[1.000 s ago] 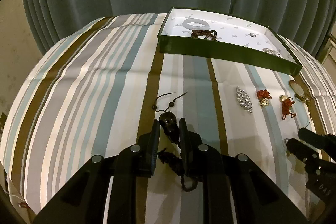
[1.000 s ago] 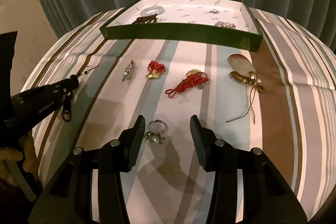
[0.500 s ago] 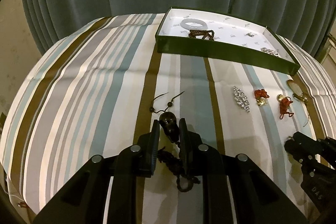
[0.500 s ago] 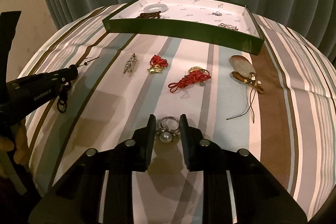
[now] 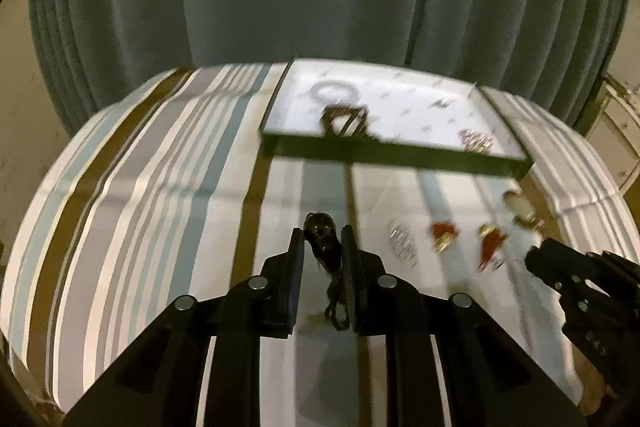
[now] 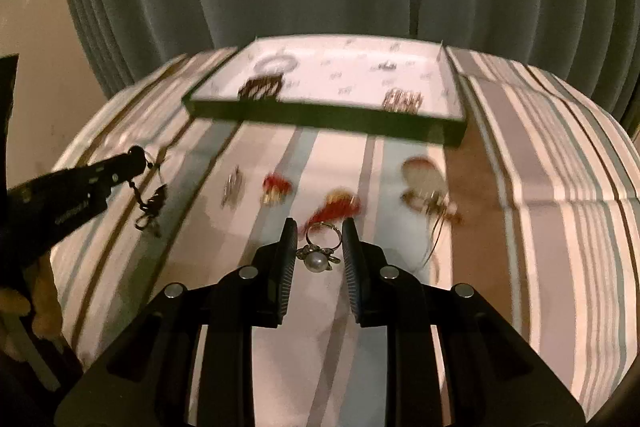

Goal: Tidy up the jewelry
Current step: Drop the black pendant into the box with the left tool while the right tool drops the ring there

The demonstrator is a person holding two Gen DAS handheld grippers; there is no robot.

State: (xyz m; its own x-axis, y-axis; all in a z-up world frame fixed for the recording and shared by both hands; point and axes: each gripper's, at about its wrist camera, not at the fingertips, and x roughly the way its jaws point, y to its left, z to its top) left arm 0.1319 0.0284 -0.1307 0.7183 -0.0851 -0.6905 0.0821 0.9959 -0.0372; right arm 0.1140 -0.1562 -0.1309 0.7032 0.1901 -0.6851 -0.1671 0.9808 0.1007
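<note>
My left gripper [image 5: 322, 234] is shut on a dark bead pendant [image 5: 319, 225], held above the striped cloth with its cord [image 5: 335, 301] dangling between the fingers. From the right wrist view the left gripper [image 6: 136, 155] shows at the left, the cord hanging below it. My right gripper [image 6: 319, 227] is shut on a pearl ring [image 6: 315, 259], lifted off the cloth. Beyond both stands the green tray [image 6: 320, 121], white inside, and its front wall [image 5: 400, 151] faces me. The right gripper [image 5: 536, 255] enters the left wrist view at the right edge.
The tray holds a white bangle [image 6: 276, 63], a brown bead bracelet [image 6: 260, 89] and a rhinestone piece [image 6: 402, 101]. On the cloth lie a rhinestone brooch [image 6: 232, 187], two red knot charms [image 6: 274, 187] [image 6: 336, 207] and a pale stone pendant [image 6: 424, 179]. Grey curtains hang behind the table.
The right jaws closed on the pearl ring and lifted it off the cloth. The left gripper rose with the dark pendant, whose cord ends left the table.
</note>
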